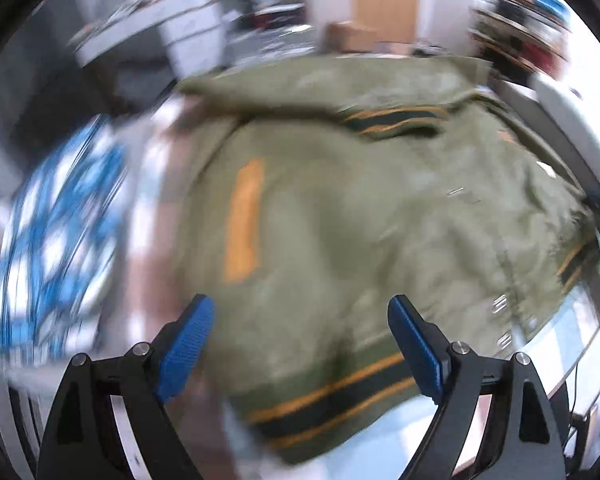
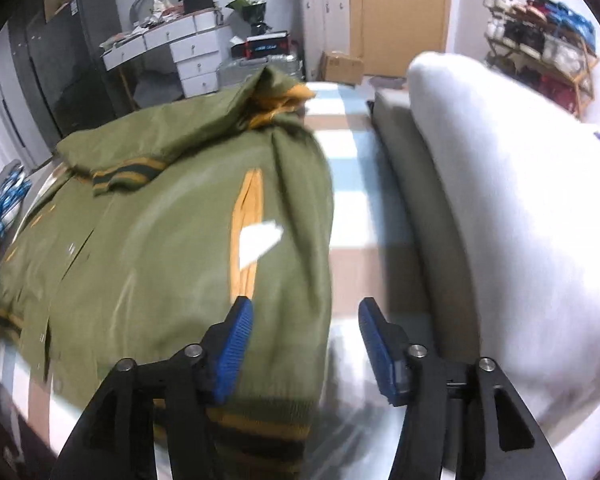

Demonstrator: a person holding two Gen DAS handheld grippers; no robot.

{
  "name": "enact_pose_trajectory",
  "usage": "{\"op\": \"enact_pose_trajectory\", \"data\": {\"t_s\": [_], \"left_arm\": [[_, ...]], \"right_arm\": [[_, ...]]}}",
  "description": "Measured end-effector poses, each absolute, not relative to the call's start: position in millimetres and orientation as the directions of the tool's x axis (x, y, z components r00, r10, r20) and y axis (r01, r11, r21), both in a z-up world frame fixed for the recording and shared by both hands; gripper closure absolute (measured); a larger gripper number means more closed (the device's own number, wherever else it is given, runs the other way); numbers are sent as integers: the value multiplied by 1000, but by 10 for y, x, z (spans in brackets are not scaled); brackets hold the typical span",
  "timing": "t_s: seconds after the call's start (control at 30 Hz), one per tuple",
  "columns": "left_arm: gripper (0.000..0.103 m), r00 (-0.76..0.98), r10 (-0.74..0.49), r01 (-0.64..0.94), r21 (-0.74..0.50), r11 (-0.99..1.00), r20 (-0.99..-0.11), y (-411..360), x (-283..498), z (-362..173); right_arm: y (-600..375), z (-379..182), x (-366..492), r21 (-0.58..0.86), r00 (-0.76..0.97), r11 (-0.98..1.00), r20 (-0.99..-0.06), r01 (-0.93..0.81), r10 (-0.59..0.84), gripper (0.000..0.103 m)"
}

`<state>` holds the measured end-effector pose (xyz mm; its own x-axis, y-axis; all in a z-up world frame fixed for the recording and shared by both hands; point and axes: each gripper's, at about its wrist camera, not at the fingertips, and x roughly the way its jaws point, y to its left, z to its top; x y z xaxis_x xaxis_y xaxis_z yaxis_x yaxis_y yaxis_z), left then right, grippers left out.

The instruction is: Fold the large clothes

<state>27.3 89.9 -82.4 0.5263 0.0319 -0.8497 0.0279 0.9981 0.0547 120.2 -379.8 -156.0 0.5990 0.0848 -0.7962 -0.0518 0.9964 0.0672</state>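
Olive-green jacket spread flat on the bed, over a checked cover of white, pale blue and tan. Striped hem band, green with orange lines, toward the near edge of the bed. Orange-trimmed pocket slit on the right front panel, white tag lying on it. One sleeve folded across the upper chest, striped cuff resting on the body; orange lining showing at the bunched far end, toward the far edge of the bed. Snap buttons down the front, small, barely readable.

Left gripper above the hem area, fingers wide apart, blue pads clear of the cloth, nothing held. View heavily motion-blurred; blue-and-white patterned fabric at the left side of the bed, detail not readable.

Right gripper over the right edge of the jacket, fingers at medium spread, nothing gripped; left pad above the fabric, right pad over the bare cover.

White duvet bunched along the right edge of the bed, grey pillow between it and the jacket. White drawers, wooden door and shoe rack in the background.
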Motion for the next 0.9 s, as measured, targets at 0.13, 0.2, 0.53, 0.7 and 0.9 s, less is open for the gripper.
{"op": "enact_pose_trajectory", "data": {"t_s": [0.13,0.2,0.53,0.7,0.9], "left_arm": [[17,489,54,-57,30,998,-871,1158,114,-1018],[17,470,60,-78,26,997,-881,1241,95,-1135],[18,411,-259,37,-267,963,-874,1147,237,-1314],[18,484,-439,74,-465,882,-757,1240,338,-1068],[18,468,-363,1,-410,912,-806,1223,392,-1248]], "right_arm": [[-3778,-1700,1041,94,572,993,-812,-71,117,40],[-3770,-1746,1024,104,567,993,-815,-51,115,35],[-3696,-1763,913,344,524,934,-780,-96,342,32],[-3753,-1539,929,556,561,816,-629,-159,538,41],[-3619,-1609,962,454,562,879,-693,-146,452,41]]}}
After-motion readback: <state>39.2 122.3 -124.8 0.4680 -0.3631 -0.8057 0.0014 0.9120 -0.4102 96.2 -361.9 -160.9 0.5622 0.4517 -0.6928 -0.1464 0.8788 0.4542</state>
